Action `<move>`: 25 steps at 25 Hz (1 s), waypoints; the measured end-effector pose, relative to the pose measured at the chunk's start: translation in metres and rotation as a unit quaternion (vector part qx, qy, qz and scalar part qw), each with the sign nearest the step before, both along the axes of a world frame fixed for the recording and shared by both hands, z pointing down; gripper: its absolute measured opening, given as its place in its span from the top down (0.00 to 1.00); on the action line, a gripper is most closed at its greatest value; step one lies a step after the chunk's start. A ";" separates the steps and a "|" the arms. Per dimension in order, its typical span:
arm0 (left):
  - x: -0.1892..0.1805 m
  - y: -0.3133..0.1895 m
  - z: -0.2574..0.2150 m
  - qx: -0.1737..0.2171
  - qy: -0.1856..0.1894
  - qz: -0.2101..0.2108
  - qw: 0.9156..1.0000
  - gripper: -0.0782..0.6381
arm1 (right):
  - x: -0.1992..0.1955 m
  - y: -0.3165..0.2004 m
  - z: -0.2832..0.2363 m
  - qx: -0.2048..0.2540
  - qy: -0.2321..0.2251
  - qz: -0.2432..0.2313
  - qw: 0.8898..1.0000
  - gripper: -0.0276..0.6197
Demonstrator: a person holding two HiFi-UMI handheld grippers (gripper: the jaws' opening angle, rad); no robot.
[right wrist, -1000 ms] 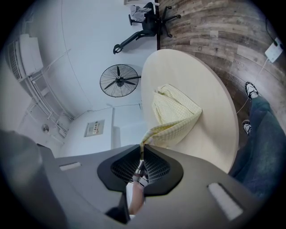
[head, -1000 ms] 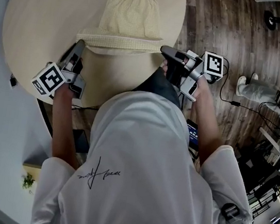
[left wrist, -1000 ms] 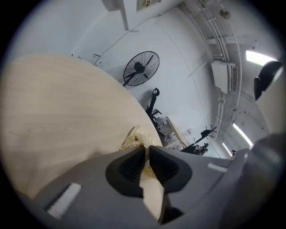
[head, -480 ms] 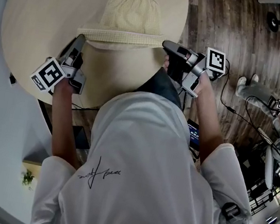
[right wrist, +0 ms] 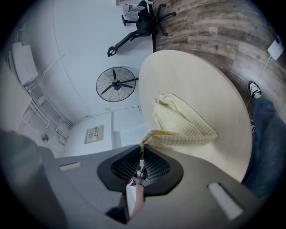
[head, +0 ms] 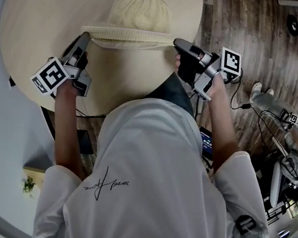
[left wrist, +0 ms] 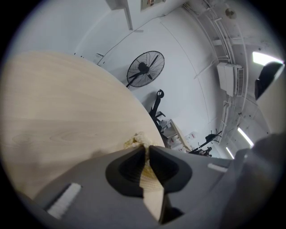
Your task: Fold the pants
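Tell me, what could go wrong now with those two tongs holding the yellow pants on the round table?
1. The left tongs and right tongs each pinch only a thin corner of the pants; a tug could pull one free.
2. The far half looks bunched, so folding over it may trap wrinkles.
3. The right corner is close to the table edge and might droop over it.

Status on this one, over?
Left gripper, right gripper both shut on pants corners. Pants part-folded on round table. Nothing in the way.
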State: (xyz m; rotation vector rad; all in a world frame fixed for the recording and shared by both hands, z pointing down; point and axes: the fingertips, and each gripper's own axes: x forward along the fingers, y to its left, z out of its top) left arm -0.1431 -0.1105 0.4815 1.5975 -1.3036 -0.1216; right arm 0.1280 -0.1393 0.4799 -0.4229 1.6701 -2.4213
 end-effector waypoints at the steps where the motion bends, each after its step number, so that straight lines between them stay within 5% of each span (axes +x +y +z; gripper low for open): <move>1: 0.000 -0.003 0.000 0.001 -0.001 -0.001 1.000 0.77 | 0.000 -0.003 0.000 0.001 -0.001 0.001 1.000 0.92; 25: -0.010 0.005 -0.007 -0.010 0.011 -0.061 0.998 0.77 | -0.013 -0.009 0.006 -0.030 -0.027 0.000 0.999 0.92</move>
